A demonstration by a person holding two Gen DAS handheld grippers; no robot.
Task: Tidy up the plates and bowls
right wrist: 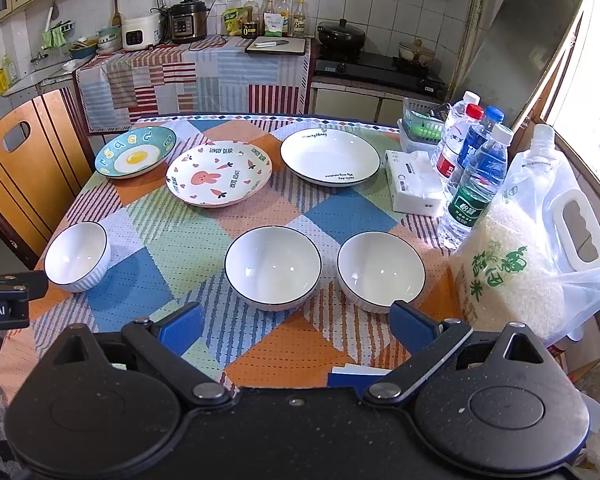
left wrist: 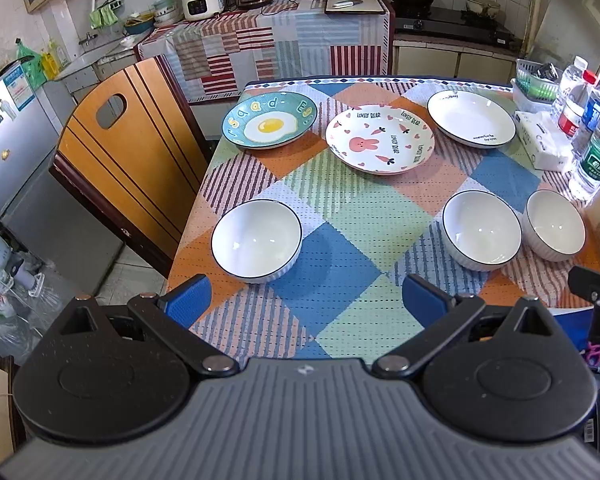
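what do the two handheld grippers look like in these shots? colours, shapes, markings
Both share one build: a ribbed body, two round black hubs with pointed lugs, and black link arms on silver pivot pins carrying blue textured pads. The left gripper has a grey body with a small logo. The right gripper has a black, dust-speckled body. White lettering ending "bot.AI" marks the left unit's side in the right view. No cables or sleeves visible.

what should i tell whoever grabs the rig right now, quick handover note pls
Left gripper: open, empty, above the table's near edge.
Right gripper: open, empty, just short of the middle bowl.
Far row: egg plate, bunny plate, white plate.
Near row: left bowl, middle bowl, right bowl.
Done: nothing stacked.
Left: stack plates, nest bowls.
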